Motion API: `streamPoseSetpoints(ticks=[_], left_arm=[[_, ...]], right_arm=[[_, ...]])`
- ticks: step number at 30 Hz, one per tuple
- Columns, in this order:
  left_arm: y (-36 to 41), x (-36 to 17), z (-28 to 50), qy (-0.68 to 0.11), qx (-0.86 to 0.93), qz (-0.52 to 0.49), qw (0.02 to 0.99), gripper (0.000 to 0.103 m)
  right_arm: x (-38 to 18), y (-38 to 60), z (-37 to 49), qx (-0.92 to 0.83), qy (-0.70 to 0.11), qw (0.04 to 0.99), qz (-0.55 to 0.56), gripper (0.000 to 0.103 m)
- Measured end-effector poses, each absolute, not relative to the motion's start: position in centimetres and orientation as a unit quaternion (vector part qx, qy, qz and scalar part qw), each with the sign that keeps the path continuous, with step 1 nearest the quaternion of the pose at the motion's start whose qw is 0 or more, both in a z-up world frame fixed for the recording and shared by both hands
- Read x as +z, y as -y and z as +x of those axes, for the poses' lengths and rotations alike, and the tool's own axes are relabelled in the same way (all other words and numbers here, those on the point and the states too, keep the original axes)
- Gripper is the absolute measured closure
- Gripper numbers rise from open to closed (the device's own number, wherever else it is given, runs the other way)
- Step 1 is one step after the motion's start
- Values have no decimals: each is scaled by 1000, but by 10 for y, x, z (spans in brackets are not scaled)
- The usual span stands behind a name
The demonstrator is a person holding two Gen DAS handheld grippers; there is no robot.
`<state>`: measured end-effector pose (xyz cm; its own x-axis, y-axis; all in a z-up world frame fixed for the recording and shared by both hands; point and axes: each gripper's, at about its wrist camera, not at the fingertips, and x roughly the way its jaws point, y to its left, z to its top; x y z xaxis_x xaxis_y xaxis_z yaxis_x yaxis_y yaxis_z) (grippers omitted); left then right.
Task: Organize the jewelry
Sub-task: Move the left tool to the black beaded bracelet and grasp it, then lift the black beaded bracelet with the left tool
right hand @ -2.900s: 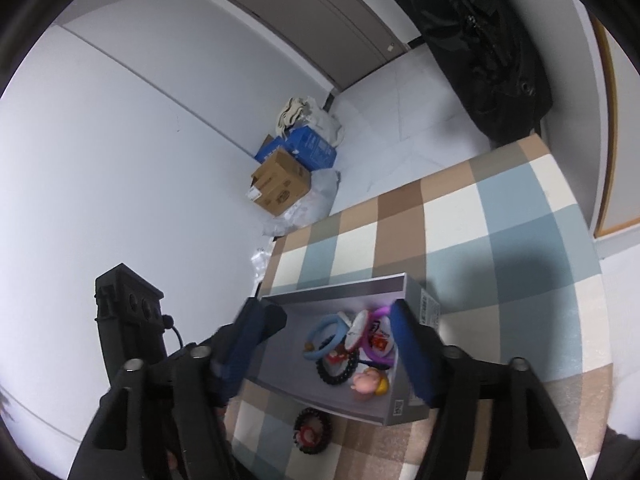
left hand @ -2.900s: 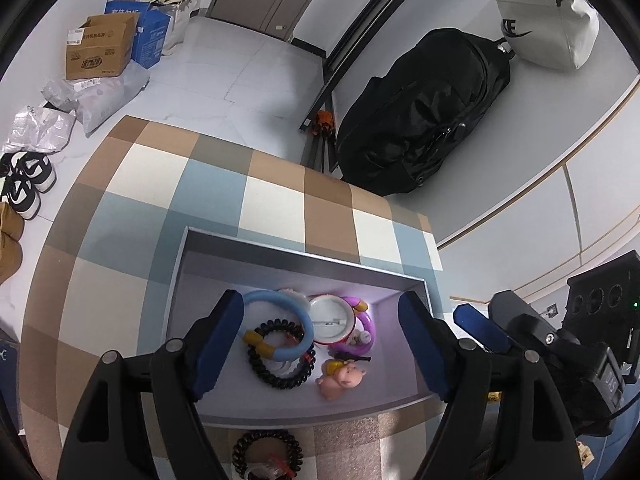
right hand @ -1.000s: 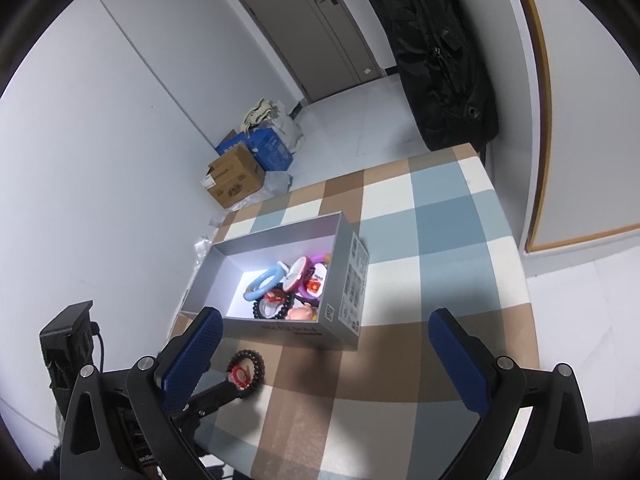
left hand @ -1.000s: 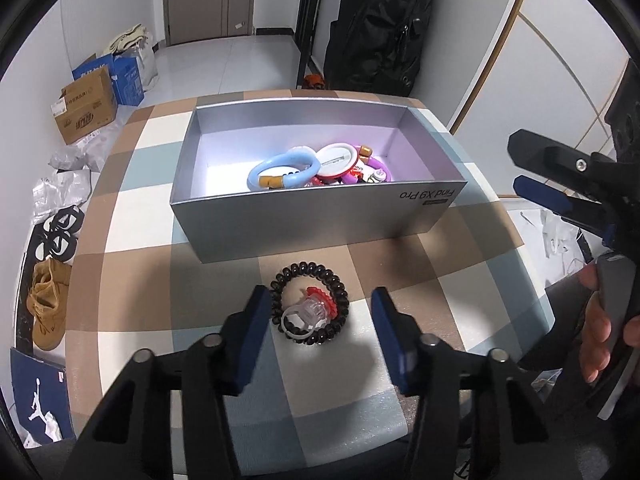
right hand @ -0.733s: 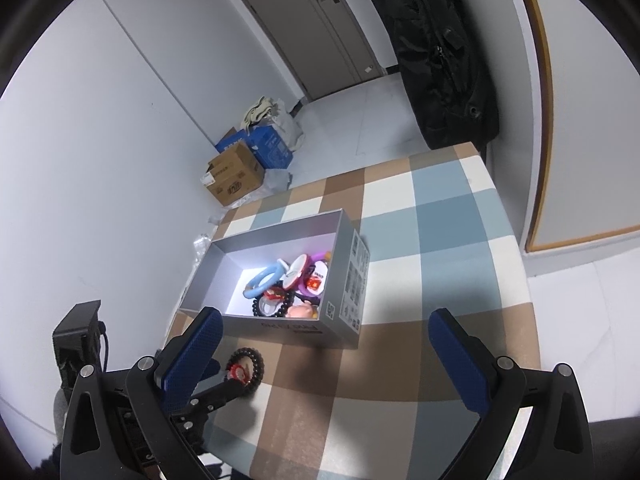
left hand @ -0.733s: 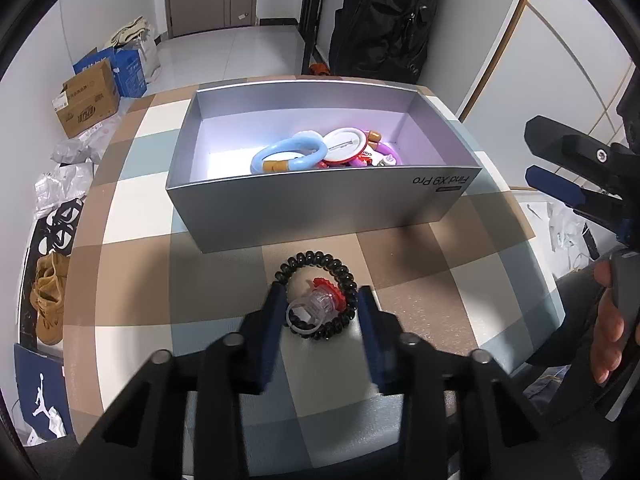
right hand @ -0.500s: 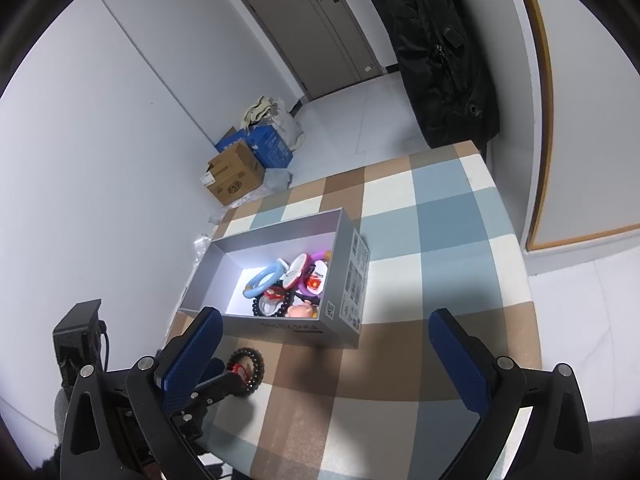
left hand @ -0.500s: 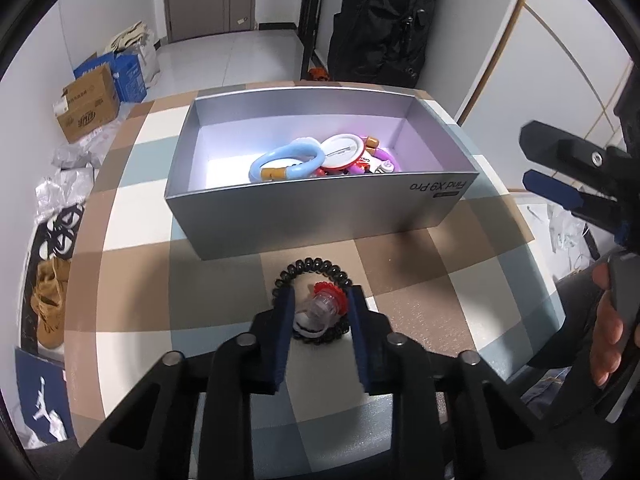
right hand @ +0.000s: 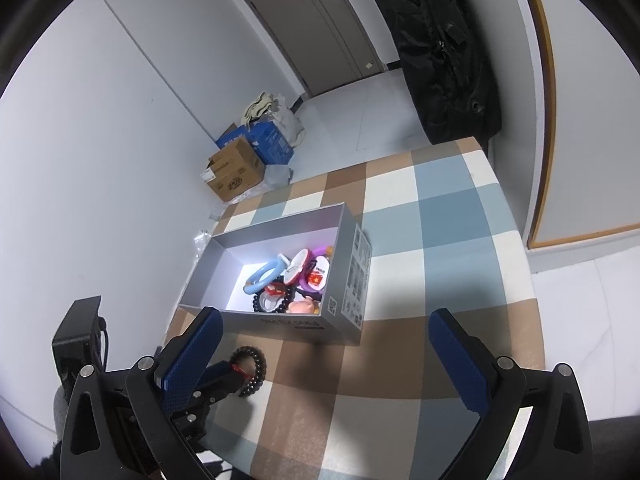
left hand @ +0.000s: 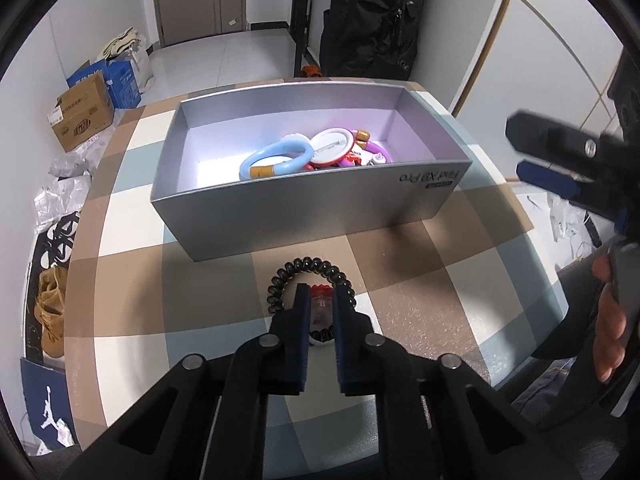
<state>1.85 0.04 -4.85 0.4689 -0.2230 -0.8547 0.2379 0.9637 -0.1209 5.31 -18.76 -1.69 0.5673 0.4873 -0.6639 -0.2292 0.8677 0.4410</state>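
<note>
Left fingers (left hand: pixel 320 300) clenched on the clear charm (left hand: pixel 321 309) inside the bracelet (left hand: pixel 312 280).
It looks light and slippery, its beads loose; right fingers (right hand: pixel 320 344) hang released.

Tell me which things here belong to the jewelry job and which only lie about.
Job: left gripper shut on red-topped ring; black bead bracelet; silver box; blue bangle.
Lying about: black bag; cardboard box; shoes.

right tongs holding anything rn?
No: the right tongs stand wide open above the checkered table, with nothing between their blue pads.
</note>
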Motion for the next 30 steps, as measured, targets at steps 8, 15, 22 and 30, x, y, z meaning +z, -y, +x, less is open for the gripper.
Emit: streamPoseSetpoints(ticks=[8,15,22,30], left_arm=[[-6,-40,21,-492,-148,-32,858,103],[-16,-35,25,-490,-160,-74,854,103],[-45,-23,29,-475,-137,-134,859,103],[-62,-29,38,-490,-107,-167,849,97]], right_arm=[[-26,179,54,204,-437,866,133,0],[-32,167,52,213,-450,860,113,0],[-38,146,49,247,-466,844,96,0],[-44,90,33,314,-466,827,6,33]])
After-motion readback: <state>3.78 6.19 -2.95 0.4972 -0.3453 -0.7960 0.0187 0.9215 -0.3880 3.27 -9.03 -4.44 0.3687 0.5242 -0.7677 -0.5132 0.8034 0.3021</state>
